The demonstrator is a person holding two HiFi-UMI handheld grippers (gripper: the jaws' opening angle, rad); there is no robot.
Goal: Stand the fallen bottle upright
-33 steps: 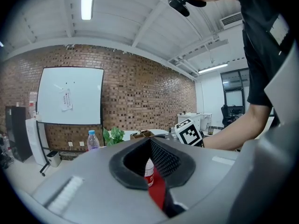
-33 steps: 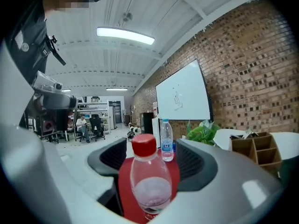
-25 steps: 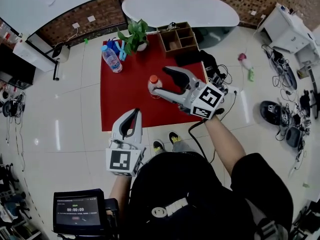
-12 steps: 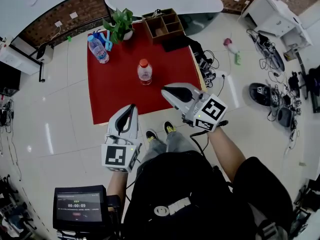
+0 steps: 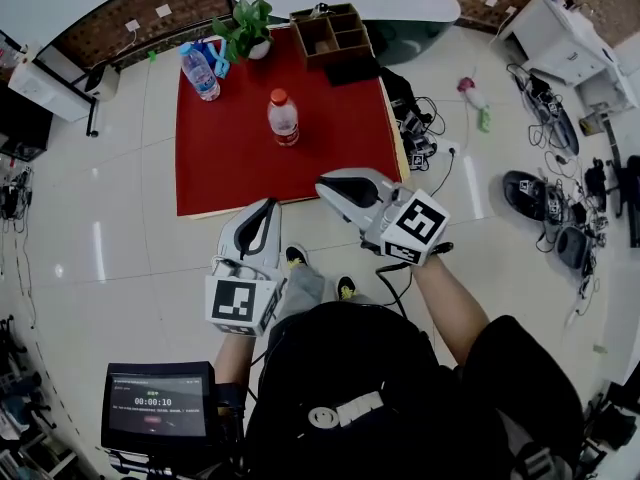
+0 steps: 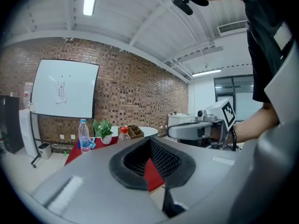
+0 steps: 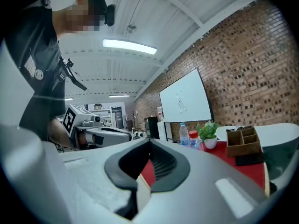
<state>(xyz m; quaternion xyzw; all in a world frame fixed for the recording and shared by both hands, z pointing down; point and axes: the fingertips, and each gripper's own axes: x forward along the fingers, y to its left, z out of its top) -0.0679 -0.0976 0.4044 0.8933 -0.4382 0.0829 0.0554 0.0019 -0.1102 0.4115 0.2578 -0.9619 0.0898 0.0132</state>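
Head view has the clear plastic bottle with an orange cap (image 5: 283, 118) standing upright near the middle of the red surface (image 5: 215, 173), well apart from both tools. The left tool (image 5: 264, 220) and the right tool (image 5: 338, 186) hang side by side at the near edge of that surface. Each has its jaws pressed together with nothing between them. The bottle stands beyond their tips, further across the surface.

My right gripper (image 5: 325, 184) pulled back from the bottle (image 5: 283, 118), past the red table (image 5: 215, 173) edge; jaws went from apart to closed, empty. Left gripper (image 5: 266, 211) drew back too.
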